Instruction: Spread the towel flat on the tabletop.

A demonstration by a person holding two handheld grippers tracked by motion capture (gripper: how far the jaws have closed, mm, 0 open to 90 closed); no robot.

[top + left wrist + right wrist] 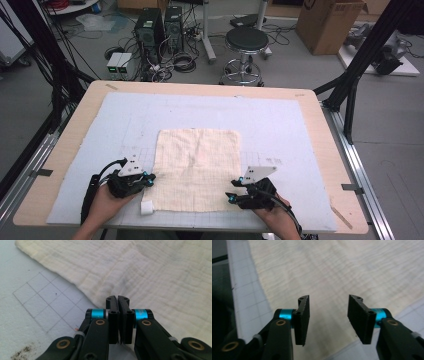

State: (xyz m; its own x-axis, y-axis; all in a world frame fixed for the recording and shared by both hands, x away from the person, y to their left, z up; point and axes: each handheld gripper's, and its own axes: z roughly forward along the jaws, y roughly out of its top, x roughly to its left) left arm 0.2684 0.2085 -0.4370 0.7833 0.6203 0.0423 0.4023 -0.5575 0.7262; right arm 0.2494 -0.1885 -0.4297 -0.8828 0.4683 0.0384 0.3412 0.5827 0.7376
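Observation:
A cream, finely checked cloth lies flat on the pale blue mat. My left gripper is at the cloth's left edge, near its front corner. In the left gripper view the jaws stand pressed together, their tips on the cloth's edge. My right gripper hangs over the cloth's front right corner. In the right gripper view its jaws stand apart above the cloth, with nothing between the pads.
A small white block sits on the mat just off the cloth's front left corner. The mat covers a wooden table. Beyond the far edge are a black stool, computer towers and a cardboard box.

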